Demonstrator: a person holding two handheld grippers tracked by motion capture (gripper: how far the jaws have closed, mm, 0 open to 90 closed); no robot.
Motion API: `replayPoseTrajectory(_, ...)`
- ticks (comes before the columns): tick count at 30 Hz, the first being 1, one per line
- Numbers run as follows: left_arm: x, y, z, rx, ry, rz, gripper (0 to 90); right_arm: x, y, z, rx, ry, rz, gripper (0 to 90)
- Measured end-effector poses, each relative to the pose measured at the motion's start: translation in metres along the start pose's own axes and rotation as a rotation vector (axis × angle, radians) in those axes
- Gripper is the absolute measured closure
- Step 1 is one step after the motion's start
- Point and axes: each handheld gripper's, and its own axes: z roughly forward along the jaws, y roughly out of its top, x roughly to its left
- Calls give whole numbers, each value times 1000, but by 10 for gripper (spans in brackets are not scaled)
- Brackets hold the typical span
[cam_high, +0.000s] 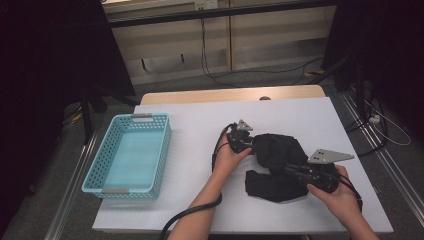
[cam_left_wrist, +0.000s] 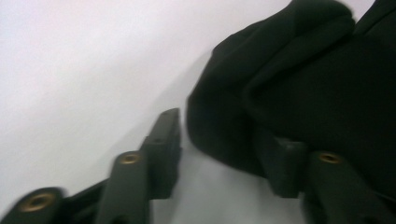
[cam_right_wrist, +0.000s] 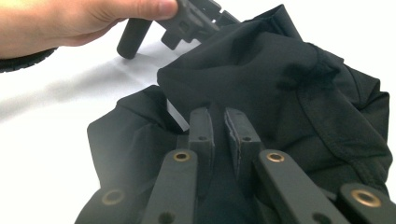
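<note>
White tabletop (cam_high: 200, 120) is reached over by both forearms; black cloth (cam_high: 280, 155) is pinched by the right gripper (cam_right_wrist: 218, 122), while the left gripper (cam_left_wrist: 224, 149) is spread around its edge.

Matt black cloth garment (cam_high: 278, 159) on smooth white tabletop (cam_high: 200, 130); perforated plastic basket (cam_high: 127, 156)

A white surface (cam_high: 300, 115) with a pale wooden edge (cam_high: 230, 94) at its far side is seen from above. A grey floor (cam_high: 240, 80) is crossed by black cables (cam_high: 210, 70). Beige wall panels (cam_high: 270, 35) are lit behind it, flanked by dark areas. Metal rails (cam_high: 385, 160) are laid along the right.
</note>
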Motion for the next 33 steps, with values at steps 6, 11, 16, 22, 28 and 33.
replayPoseTrajectory(6,-2,-1,-6,38,-31,-35,900,0,-1,2,4,5,4,822)
replayPoseTrajectory(11,1,-4,-25,57,-27,-81,900,1,0,2,-3,0,1,822)
replayPoseTrajectory(16,3,-10,-39,80,-27,-94,900,3,3,5,-2,1,-4,822)
replayPoseTrajectory(22,6,-16,-61,74,-20,-114,900,6,7,8,-16,6,-14,823)
replayPoseTrajectory(28,9,-24,-85,60,1,-124,900,9,9,11,-24,6,-19,823)
replayPoseTrajectory(33,11,-31,-107,52,21,-124,900,14,14,18,-36,12,-26,823)
